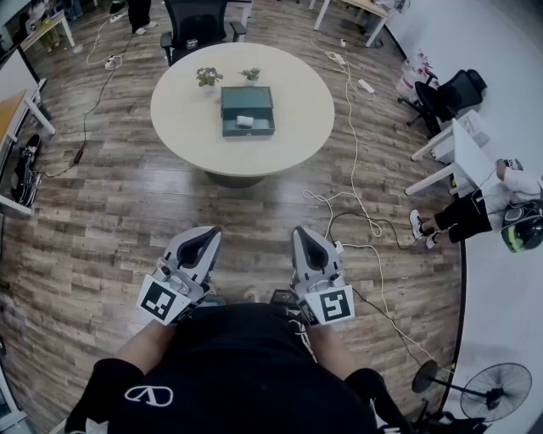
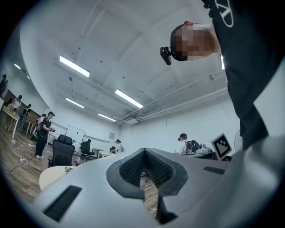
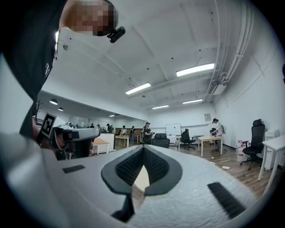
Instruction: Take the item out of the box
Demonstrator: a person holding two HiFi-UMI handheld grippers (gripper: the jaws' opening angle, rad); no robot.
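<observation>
We hold both grippers low in front of our body, well apart from the round counter across the wood floor. The left gripper is clenched on nothing: in its own view the two jaws meet at their tips, and only floor shows through the ribbed hollow between the pads. The right gripper is the same, jaws pressed together and empty, with the pale counter top showing through its hollow. The two stand side by side, near each other but not touching, both pointing toward the counter.

Near the middle of the counter sits the dark green box, lying open. The white item lies inside it, in the half nearer to us. Just behind the box stand two small potted plants, and a black office chair is at the far side of the counter. White cables trail over the floor to our right, and a standing fan shows at the lower right
</observation>
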